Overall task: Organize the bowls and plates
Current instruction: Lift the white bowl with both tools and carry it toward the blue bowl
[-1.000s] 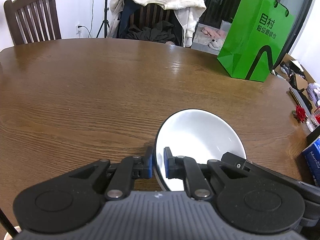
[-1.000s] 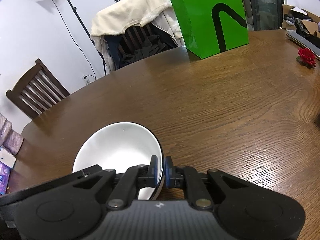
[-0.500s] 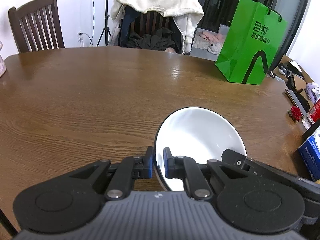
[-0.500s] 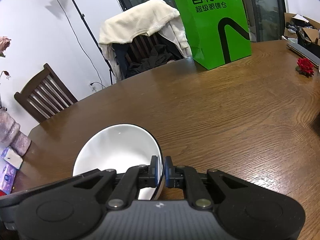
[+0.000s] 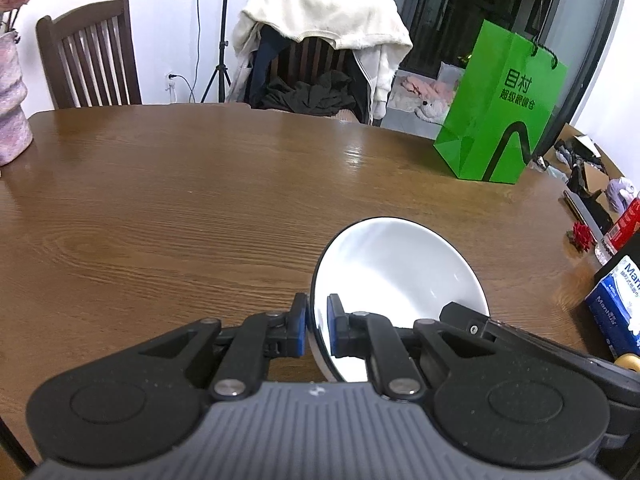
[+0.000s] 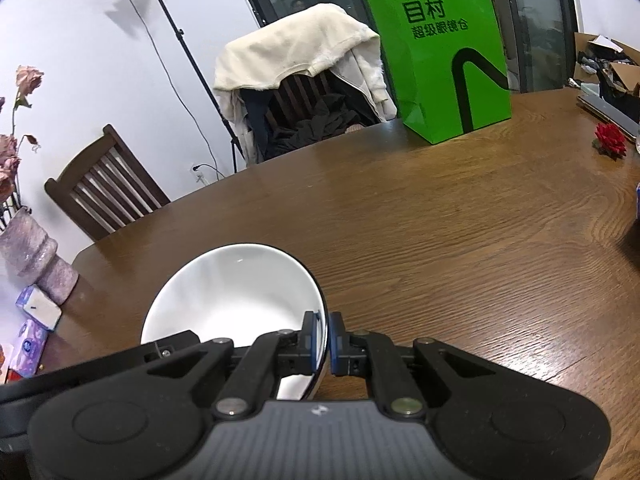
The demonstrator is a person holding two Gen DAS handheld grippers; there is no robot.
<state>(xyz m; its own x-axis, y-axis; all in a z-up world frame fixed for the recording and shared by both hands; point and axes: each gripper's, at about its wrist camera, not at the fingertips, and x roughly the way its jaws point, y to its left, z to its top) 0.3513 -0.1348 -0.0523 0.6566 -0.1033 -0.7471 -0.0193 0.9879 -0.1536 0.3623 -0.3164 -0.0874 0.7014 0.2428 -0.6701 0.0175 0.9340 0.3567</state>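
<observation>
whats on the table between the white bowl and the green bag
Nothing: only bare wood of the table lies between the white bowl and the green bag, seen in both wrist views.

My left gripper and right gripper pinch opposite sides of the bowl above the table. A paper bag stands far across it to my right, a vase at its left edge, chairs behind.

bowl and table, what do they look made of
Bowl: probably glazed ceramic, though melamine is possible; glossy white inside with soft highlights and a thin dark rim. Table: wood or wood veneer, brown with clear grain and a light sheen from reflections.
</observation>
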